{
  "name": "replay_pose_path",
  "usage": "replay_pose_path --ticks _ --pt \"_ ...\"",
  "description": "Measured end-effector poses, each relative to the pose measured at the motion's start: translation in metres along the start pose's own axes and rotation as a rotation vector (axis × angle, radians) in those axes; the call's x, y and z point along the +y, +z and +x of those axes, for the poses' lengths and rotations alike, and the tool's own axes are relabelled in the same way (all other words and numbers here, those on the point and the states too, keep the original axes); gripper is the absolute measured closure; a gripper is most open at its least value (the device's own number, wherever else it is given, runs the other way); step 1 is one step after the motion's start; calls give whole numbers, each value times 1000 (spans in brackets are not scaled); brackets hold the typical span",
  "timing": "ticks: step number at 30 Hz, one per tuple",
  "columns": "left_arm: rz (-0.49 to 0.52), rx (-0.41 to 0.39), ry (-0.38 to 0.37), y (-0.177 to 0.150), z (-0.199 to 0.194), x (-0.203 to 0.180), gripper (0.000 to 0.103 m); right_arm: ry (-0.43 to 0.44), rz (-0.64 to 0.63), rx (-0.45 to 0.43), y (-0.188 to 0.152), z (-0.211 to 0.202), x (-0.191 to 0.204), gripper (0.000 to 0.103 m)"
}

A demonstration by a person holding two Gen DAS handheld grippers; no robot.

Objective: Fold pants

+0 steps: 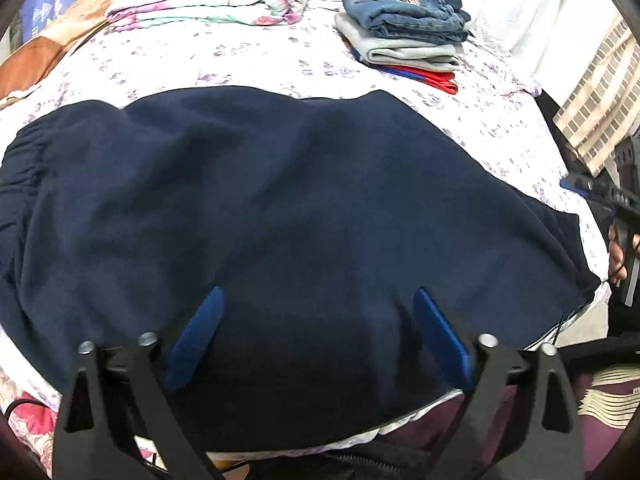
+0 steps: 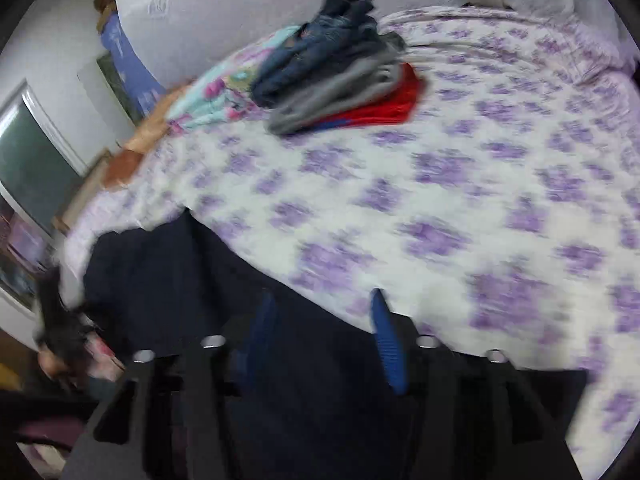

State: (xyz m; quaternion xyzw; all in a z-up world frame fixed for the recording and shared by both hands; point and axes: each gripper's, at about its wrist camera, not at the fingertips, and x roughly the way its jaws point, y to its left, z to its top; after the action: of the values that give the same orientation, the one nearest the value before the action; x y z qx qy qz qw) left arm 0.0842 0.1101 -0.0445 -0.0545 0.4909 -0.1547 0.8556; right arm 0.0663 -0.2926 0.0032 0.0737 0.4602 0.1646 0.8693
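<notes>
A: Where are the pants and the tongs?

B: The navy pants [image 1: 280, 208] lie spread flat on the bed [image 1: 248, 60], filling the middle of my left view, elastic waistband out at nine o'clock. My left tongs [image 1: 316, 292] stand wide over the near edge of the cloth, nothing pinched. My right tongs [image 2: 324, 300] are partly spread over the cloth's edge — nothing between them either.

A: What could go wrong?

B: Neither pair holds anything, so a fold starts from a fresh grab. This fleece looks thick and limp; I'd judge a shallow pinch takes only the top layer and the fold comes out crooked. Dragging could also ruck up the bed sheet underneath. The stack of folded clothes [image 1: 404, 36] sits at one o'clock, well apart, so a swung leg is unlikely to reach it.

A: What can't you make out?

B: The right view is smeared; the fingers' outline is soft. The near hem at six o'clock hides behind my tongs' frames. The leg ends run off to three o'clock — I cannot tell whether the legs lie stacked or side by side.
</notes>
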Motion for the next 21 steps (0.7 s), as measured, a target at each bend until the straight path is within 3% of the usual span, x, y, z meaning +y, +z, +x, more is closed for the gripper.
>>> replay_pose_path --ticks 4,6,7,8,9,11,13,15,18,19,20,21 --pt "13 0 23 6 5 -5 5 -52 -161 97 -11 26 15 42" --pt "-5 -9 15 7 5 -4 5 -115 -307 125 -14 43 35 44" --pt "-12 -14 13 6 5 -3 5 -119 -339 143 -15 47 37 62" --pt "-20 -21 11 5 4 -2 5 -155 -390 182 -19 60 42 88" --pt "-24 -25 10 4 4 -2 5 -204 -407 210 -20 68 42 89" --pt "-28 -29 10 1 2 -1 5 -166 -332 199 -14 69 25 95" --pt "-27 -32 1 -2 0 0 5 -189 -272 144 -7 61 9 96" --pt "-21 -32 -5 -3 -1 2 5 -152 -186 125 -7 60 -9 96" --pt "-7 -24 -1 -2 1 1 5 -136 -156 106 -17 64 -14 93" --pt "-6 -23 -3 -2 1 2 5 -129 -143 88 -18 60 -15 78" --pt "-6 -23 -3 -2 0 3 5 -124 -112 51 -19 47 -23 55" --pt "-8 -24 2 -3 -2 4 5 -139 -66 -1 -19 29 -33 50"
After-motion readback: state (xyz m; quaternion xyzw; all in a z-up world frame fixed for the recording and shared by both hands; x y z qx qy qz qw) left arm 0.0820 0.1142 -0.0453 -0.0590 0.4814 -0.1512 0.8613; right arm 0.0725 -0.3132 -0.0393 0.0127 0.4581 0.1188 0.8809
